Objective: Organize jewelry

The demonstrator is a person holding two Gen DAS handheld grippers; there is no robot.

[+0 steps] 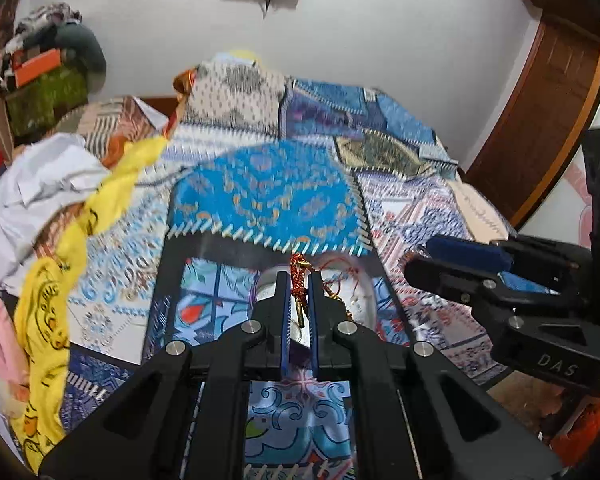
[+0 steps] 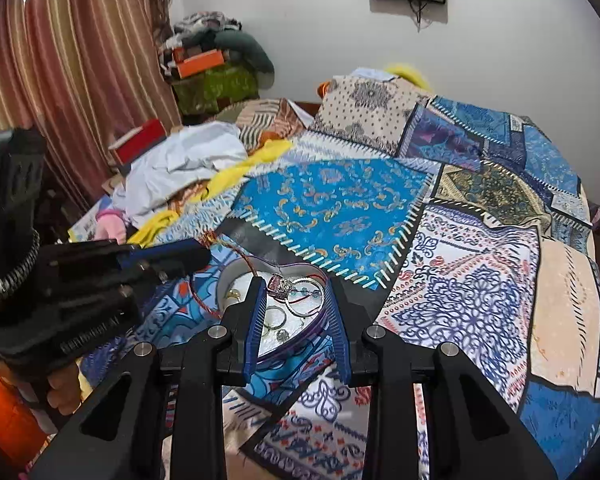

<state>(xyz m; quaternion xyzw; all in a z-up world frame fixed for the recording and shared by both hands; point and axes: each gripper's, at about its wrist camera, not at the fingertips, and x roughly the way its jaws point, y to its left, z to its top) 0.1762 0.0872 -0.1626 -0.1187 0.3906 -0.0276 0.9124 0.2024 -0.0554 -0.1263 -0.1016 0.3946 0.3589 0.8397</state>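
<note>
A heart-shaped white jewelry box [image 2: 240,276] with a purple rim lies on the patchwork bedspread. It holds several rings [image 2: 276,318], a bangle [image 2: 308,296] and a pink-stone ring [image 2: 278,283]. My left gripper [image 1: 300,280] is shut on a red and gold thread bracelet [image 1: 299,276] just above the box [image 1: 364,300]; its red cord [image 2: 204,300] trails over the box's left rim. My right gripper [image 2: 294,284] is open and empty, its jaws on either side of the box. It shows from the side in the left wrist view [image 1: 424,256].
The patchwork bedspread [image 2: 460,280] covers the bed. A pile of white and yellow clothes [image 2: 188,160] lies at the left, with a red box [image 2: 140,140]. A striped curtain [image 2: 60,60] hangs at the left. A wooden door [image 1: 540,120] stands at the right.
</note>
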